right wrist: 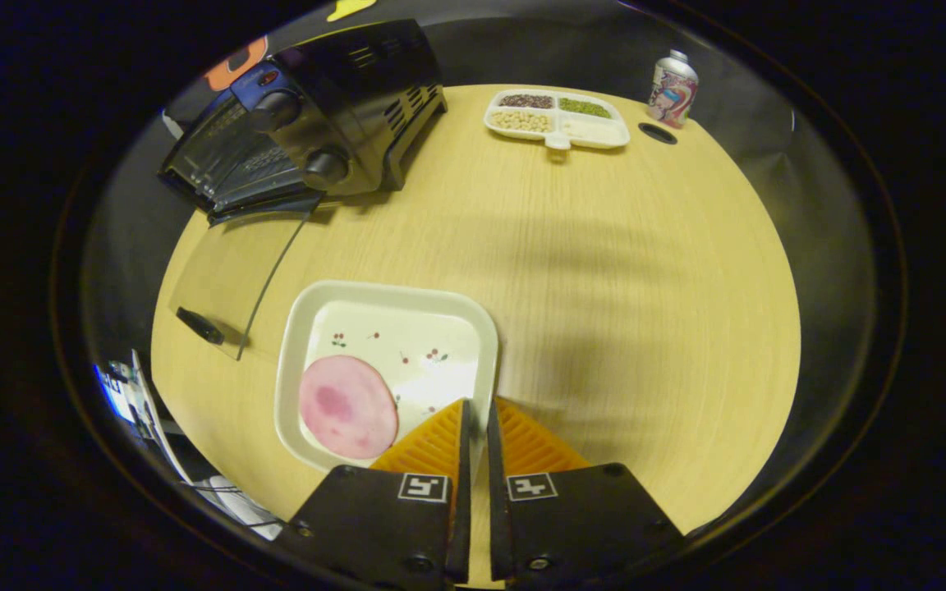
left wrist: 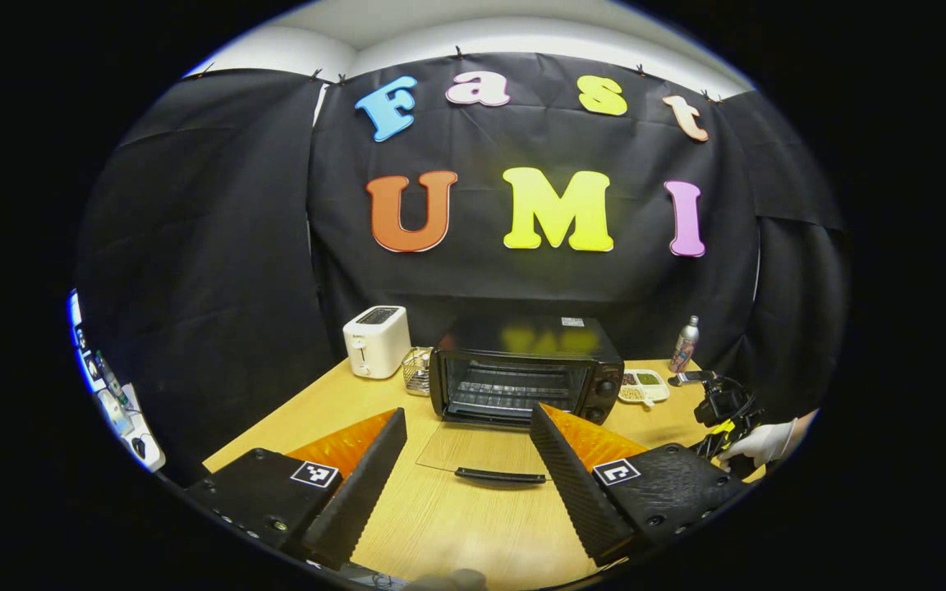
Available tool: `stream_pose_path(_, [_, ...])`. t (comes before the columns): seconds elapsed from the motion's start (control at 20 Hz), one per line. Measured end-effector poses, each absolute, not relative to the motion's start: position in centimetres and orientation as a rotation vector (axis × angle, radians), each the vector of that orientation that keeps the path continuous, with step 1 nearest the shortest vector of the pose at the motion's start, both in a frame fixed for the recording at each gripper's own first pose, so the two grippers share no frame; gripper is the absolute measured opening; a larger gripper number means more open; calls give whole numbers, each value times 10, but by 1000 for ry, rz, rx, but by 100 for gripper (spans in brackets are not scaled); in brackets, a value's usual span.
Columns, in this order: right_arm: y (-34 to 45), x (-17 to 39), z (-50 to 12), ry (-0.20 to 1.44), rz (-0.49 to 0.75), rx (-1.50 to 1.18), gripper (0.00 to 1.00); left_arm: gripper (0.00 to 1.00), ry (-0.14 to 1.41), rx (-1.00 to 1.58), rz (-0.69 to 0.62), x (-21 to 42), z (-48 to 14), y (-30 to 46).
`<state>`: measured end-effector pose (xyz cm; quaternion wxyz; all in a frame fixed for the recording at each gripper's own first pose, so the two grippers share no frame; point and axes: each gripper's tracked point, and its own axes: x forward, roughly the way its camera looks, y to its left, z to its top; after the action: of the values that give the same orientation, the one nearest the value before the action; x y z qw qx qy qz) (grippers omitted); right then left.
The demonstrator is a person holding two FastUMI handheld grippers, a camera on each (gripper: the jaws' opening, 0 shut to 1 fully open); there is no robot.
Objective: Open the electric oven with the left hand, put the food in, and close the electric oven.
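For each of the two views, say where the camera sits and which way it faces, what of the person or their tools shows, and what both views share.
Left gripper view: rides on the left claw, low over the table, facing the open oven; a gloved hand shows at right.
Right gripper view: rides on the right claw, looking down at the plate with a ham slice.
Shared: oven, its lowered door, divided snack tray, can.

A wooden table (right wrist: 604, 271) carries the electric oven (left wrist: 522, 369), toaster (left wrist: 376, 341), plate (right wrist: 309, 328), snack tray (right wrist: 557, 119) and can (right wrist: 673, 78).
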<state>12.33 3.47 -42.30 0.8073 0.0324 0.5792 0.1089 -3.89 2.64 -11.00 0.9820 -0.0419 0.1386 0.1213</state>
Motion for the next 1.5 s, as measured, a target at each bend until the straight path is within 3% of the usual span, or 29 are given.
stream_pose_path(0.05, [35,123,-422,1244,243,96,7,96,281,-80,264,-42,-111,27])
stream_pose_path(0.25, [38,125,-422,1228,338,256,1,97,298,-67,314,-51,-108,30])
stream_pose_path(0.55, [44,121,-410,1149,380,553,4,97,283,-57,274,-50,-93,24])
stream_pose_path(0.7, [37,114,-386,1069,349,641,0,96,273,-55,202,-48,-89,21])
stream_pose_path(0.8, [32,107,-362,1012,310,717,4,97,268,-52,155,-44,-87,20])
stream_pose_path(1.0, [46,98,-325,893,258,768,4,96,244,-32,146,-46,-85,45])
stream_pose_path(1.5, [210,128,-314,720,118,1036,0,97,231,57,110,-33,-94,85])
